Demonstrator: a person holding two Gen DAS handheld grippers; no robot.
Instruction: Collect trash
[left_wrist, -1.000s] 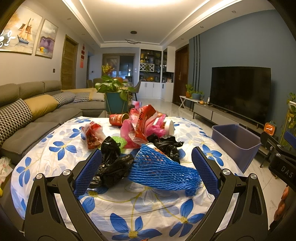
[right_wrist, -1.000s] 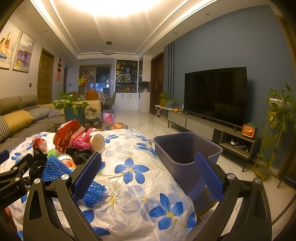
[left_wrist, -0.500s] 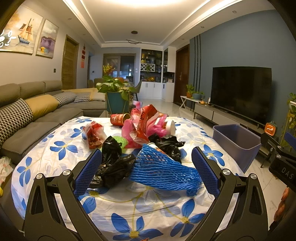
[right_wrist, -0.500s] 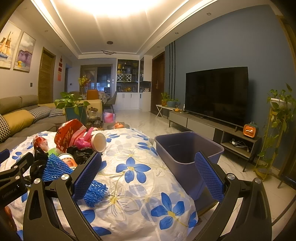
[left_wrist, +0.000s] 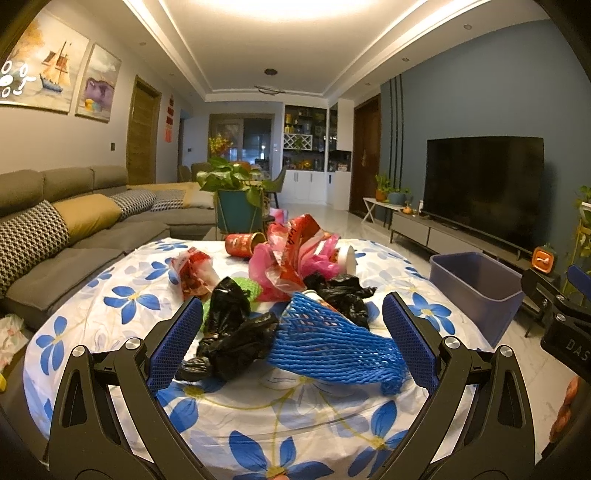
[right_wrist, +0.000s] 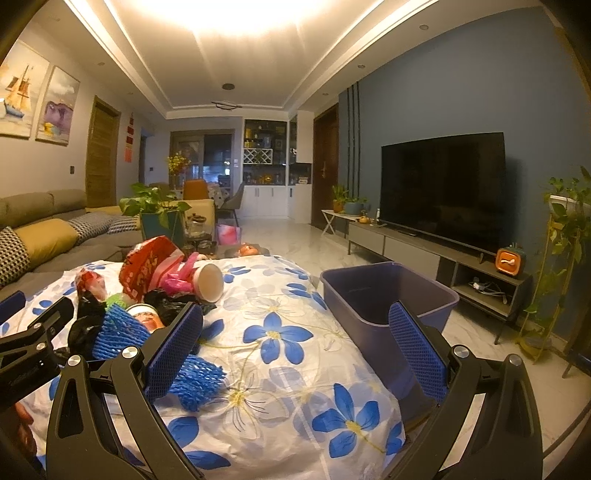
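A pile of trash lies on the flowered table (left_wrist: 258, 417): a blue foam net (left_wrist: 332, 347) nearest, black bags (left_wrist: 236, 332), red and pink wrappers (left_wrist: 291, 251), a red cup (left_wrist: 242, 244) and a white cup (right_wrist: 208, 282). My left gripper (left_wrist: 291, 343) is open, its pads on either side of the net and black bag, not touching them. My right gripper (right_wrist: 295, 347) hangs open over the table's right side, holding nothing. The purple bin (right_wrist: 391, 299) stands beside the table on the right. The blue foam net (right_wrist: 195, 376) shows by the right gripper's left pad.
A grey sofa (left_wrist: 55, 236) runs along the left. A potted plant (left_wrist: 232, 192) stands behind the table. The TV (right_wrist: 443, 184) and its low cabinet (right_wrist: 424, 254) line the right wall, with a plant stand (right_wrist: 561, 258) beyond the bin. Tiled floor lies past the table.
Both grippers have drifted very slightly; the trash pile and bin have not moved, and both jaws remain open.
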